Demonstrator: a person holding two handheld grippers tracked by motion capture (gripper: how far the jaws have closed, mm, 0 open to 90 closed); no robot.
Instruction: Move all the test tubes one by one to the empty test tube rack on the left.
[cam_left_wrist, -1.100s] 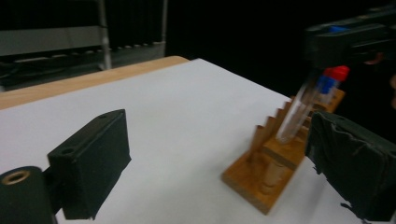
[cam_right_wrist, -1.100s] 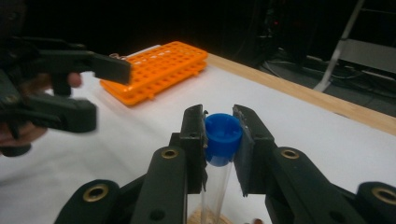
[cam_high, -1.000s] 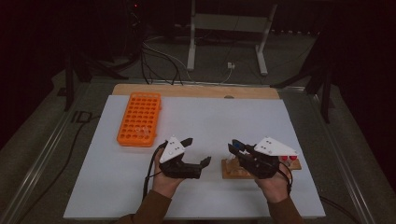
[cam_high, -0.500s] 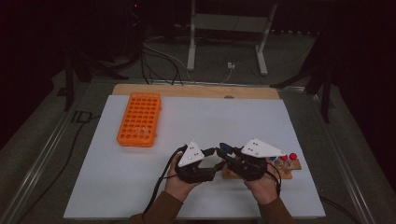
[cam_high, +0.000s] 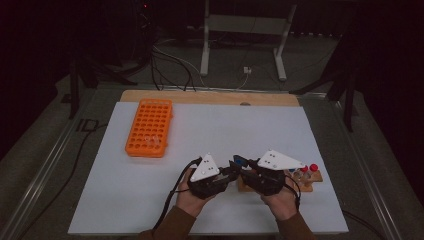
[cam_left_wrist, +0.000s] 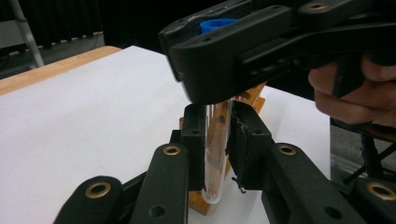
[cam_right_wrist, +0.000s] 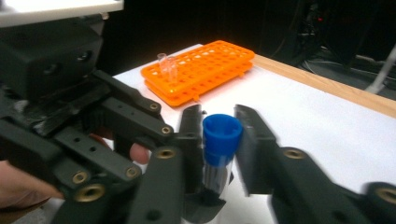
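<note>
Near the front edge of the white surface (cam_high: 210, 130), two hand-held grippers meet over a clear plastic test tube with a blue screw cap (cam_right_wrist: 220, 140). The left hand-held gripper (cam_left_wrist: 217, 140) has just been closing, and its two black jaws are now clamped on the tube's transparent lower body, as the left gripper view shows; the tube stands upright between them, its rounded bottom just in front of a small wooden tube stand (cam_high: 306, 184). The right hand-held gripper (cam_right_wrist: 219, 135) straddles the blue cap from above. Its jaws have just eased open a little: the left-hand jaw in its own view lies against the cap, while a narrow gap shows on the other side. In the high view the two grippers sit nose to nose, with red-capped tubes (cam_high: 309, 169) standing in the wooden stand beside the right hand (cam_high: 280, 200). An orange plastic tube rack (cam_high: 149, 127) lies well apart, at the far left of the surface.
</note>
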